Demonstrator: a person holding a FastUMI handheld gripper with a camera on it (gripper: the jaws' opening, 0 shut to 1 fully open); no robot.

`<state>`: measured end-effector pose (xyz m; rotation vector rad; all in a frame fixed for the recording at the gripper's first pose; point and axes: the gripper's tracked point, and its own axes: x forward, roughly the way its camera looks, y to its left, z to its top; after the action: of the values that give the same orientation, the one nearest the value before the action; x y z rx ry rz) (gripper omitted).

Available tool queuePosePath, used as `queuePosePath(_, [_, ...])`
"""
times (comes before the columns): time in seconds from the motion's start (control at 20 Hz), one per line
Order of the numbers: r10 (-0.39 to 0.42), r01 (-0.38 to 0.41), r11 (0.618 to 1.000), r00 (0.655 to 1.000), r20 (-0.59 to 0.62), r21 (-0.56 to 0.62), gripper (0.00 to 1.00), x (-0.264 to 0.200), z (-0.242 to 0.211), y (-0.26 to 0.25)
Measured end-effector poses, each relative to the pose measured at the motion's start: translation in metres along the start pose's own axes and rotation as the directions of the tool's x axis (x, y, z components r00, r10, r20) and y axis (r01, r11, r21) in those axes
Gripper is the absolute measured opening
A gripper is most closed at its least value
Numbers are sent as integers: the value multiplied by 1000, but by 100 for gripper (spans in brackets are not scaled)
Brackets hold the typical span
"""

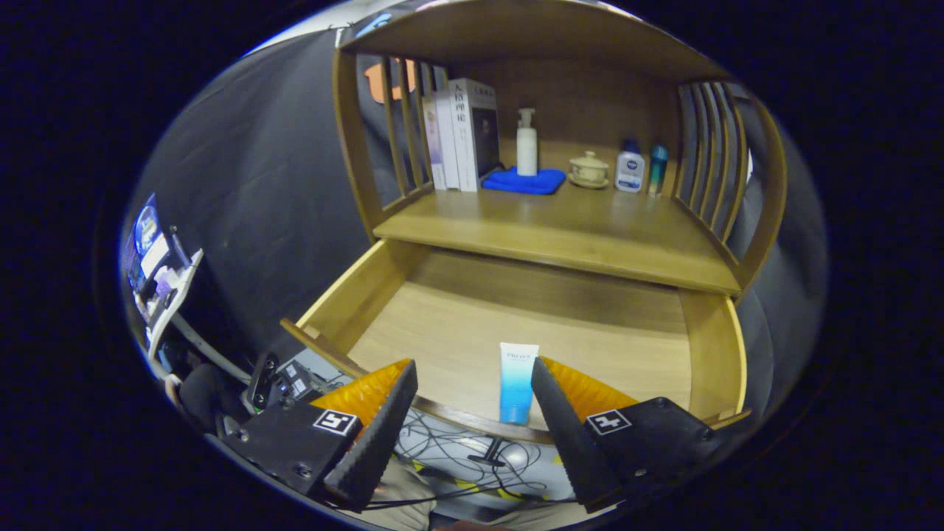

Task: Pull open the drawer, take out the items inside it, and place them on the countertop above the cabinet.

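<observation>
Hovering tongs (472,413): spread wide and grasping nothing, poised above the front edge of the drawer, one finger to each side of the tube.
Tube (518,382): blue-and-white squeeze tube lying inside the drawer against its front wall, between the two fingers but touched by neither; it sits nearer the right finger, cap end toward the front wall.
Drawer (383,280): pulled out of the cabinet, light wood; the tube is the one item on its floor.
Cables (450,442): a dark tangle on the floor below the drawer's front edge.
Counter (560,228): the wooden top directly above and behind the drawer, bare along its front half.
Books (461,133): upright row at the back left of the counter, beside the slatted left side panel.
Blue cloth (525,181): folded, just right of the books.
Pump bottle (526,143): white, standing on the blue cloth.
Lidded cup (588,169): pale, on a saucer, right of the cloth.
White bottle (630,168): blue-capped, right of the cup.
Teal bottle (657,169): slim, just right of the white bottle, near the slatted right panel.
</observation>
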<state>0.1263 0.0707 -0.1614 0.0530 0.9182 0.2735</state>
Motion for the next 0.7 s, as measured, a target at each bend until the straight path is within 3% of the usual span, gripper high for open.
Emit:
queuePosePath(0.15, [79,-75,997,980,-184,32,98,26,-12,0])
queuePosePath(0.3, [111,-67,986,945,-308,150,98,50,-20,-7])
queuePosePath(0.7, [-69,118,990,886,-458,78,96,88,-28,-61])
